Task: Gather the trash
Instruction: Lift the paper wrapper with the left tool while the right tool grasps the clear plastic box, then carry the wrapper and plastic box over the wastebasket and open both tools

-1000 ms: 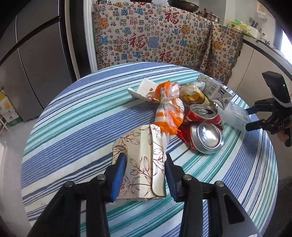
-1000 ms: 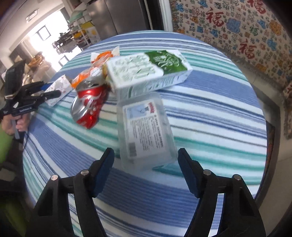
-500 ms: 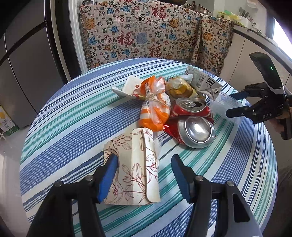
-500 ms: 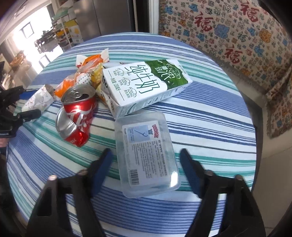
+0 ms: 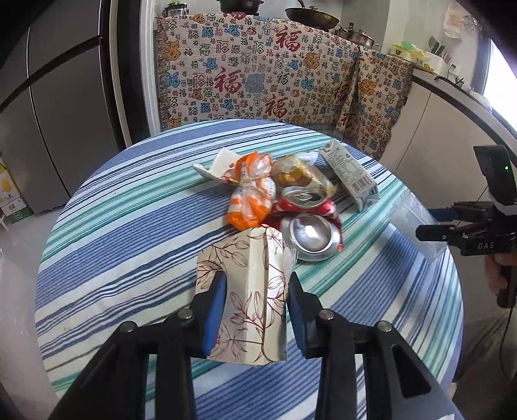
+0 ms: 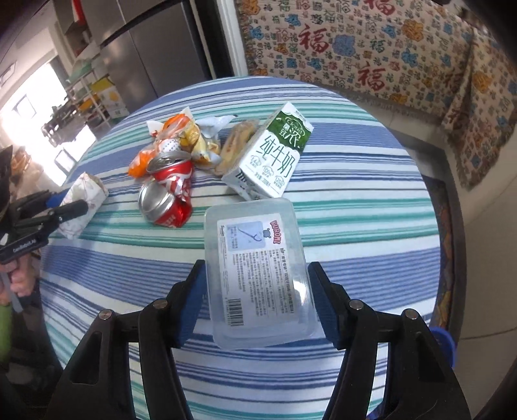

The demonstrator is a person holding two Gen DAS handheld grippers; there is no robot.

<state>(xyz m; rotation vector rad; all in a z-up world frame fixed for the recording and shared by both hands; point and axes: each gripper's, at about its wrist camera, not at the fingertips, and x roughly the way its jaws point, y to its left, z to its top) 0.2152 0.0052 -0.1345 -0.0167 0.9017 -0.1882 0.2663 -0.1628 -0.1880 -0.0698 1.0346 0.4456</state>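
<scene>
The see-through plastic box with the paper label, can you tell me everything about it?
The clear rectangular plastic box lies flat on the striped tablecloth, label side up, with rounded corners. Its white and pale blue label carries small print, a red logo and a barcode. It looks closed. The right gripper straddles it with jaws open; contact is unclear. The milk carton lies just beyond.

Home kitchen: fridge (image 5: 48,122), pans (image 5: 311,14).

Right gripper (image 6: 257,299) straddles clear plastic box (image 6: 258,274) near the front edge of the striped tabletop (image 6: 371,200), fingers (image 6: 190,303) close to its sides, contact unclear. Milk carton (image 6: 273,158) just beyond box. Crushed red can (image 6: 168,190), orange wrappers (image 6: 171,139) left of carton. Left gripper (image 6: 66,205) at left edge around floral paper pack (image 6: 85,200).
</scene>
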